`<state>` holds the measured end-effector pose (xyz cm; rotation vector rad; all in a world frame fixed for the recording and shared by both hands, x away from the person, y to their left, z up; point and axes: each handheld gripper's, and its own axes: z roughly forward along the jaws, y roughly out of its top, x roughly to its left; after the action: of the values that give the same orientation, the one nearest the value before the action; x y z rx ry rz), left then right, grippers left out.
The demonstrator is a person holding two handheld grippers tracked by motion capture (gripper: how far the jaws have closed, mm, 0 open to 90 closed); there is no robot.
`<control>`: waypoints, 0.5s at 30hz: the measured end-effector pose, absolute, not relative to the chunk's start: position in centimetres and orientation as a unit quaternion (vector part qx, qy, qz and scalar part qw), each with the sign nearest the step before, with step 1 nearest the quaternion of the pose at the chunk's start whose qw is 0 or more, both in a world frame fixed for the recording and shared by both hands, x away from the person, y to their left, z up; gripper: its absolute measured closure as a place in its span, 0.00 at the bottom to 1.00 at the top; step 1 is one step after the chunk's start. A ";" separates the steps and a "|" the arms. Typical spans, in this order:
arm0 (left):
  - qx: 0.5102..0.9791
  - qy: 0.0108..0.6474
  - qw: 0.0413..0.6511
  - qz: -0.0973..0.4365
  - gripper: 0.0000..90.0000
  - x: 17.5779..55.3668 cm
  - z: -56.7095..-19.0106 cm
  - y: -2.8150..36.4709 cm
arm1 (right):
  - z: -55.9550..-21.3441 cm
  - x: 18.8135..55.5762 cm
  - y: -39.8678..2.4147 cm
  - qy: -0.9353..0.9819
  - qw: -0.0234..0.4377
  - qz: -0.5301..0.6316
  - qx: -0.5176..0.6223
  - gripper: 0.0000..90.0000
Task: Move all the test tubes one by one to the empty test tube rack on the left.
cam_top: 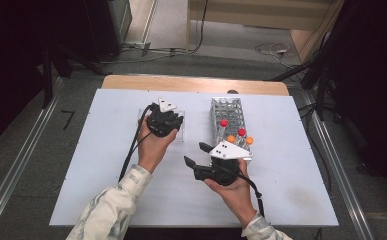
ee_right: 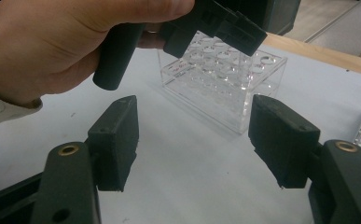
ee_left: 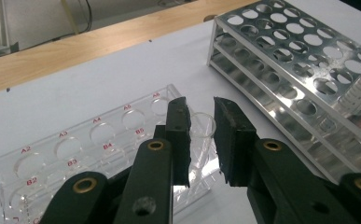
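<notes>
My left tongs (ee_left: pixel 201 140), tipped down over the clear acrylic tube rack (ee_left: pixel 99 149) on the white surface (cam_top: pixel 106 175), pinch a clear glass tube (ee_left: pixel 202 128), while my right tongs (ee_right: pixel 192 140) hover level, gaping and empty.

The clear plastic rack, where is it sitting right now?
In the high view the clear plastic rack sits left of the metal rack on the white table, under the left gripper.

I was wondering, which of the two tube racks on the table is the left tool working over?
The clear acrylic rack, with red-lettered holes, sits under the left tool. The metal rack holding the coloured-capped tubes stands apart.
</notes>
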<state>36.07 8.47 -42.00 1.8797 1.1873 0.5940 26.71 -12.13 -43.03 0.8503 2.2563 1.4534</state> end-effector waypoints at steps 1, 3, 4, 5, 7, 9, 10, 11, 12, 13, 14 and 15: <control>0.744 0.473 0.410 0.235 0.82 36.1 -42.0 8.5 | -43.1 26.7 -12.1 0.791 0.163 0.508 0.298 0.35; 0.741 0.474 0.416 0.230 0.76 36.1 -41.9 8.7 | -43.1 26.7 -12.1 0.792 0.163 0.507 0.297 0.35; 0.739 0.474 0.421 0.228 0.73 36.0 -41.8 8.7 | -43.2 26.7 -12.1 0.793 0.163 0.506 0.296 0.35; 0.737 0.474 0.425 0.225 0.69 35.9 -41.7 8.7 | -43.2 26.7 -12.2 0.793 0.163 0.505 0.298 0.35; 0.738 0.470 0.431 0.220 0.66 35.6 -41.5 8.7 | -43.2 26.8 -12.2 0.792 0.164 0.506 0.298 0.35; 0.736 0.468 0.441 0.212 0.62 35.1 -41.1 8.8 | -43.1 26.7 -12.3 0.792 0.166 0.505 0.300 0.35; 0.736 0.466 0.444 0.210 0.61 34.8 -40.9 9.0 | -43.1 26.7 -12.4 0.792 0.167 0.506 0.299 0.34; 0.735 0.464 0.447 0.210 0.59 34.5 -40.7 9.1 | -43.1 26.7 -12.5 0.791 0.168 0.506 0.302 0.34; 0.734 0.462 0.450 0.212 0.57 34.2 -40.5 9.3 | -43.1 26.7 -12.6 0.791 0.170 0.504 0.302 0.34; 0.732 0.462 0.454 0.212 0.54 33.9 -40.4 9.5 | -43.1 26.7 -12.7 0.791 0.170 0.504 0.303 0.34; 0.728 0.462 0.460 0.212 0.52 33.6 -40.2 9.6 | -43.1 26.7 -12.7 0.791 0.170 0.504 0.304 0.34; 0.727 0.461 0.463 0.212 0.49 33.3 -40.1 9.8 | -43.1 26.7 -12.8 0.791 0.171 0.503 0.304 0.34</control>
<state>33.33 9.82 -40.10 1.7870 1.1344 0.5216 26.70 -12.82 -43.13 0.8641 2.2447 1.4278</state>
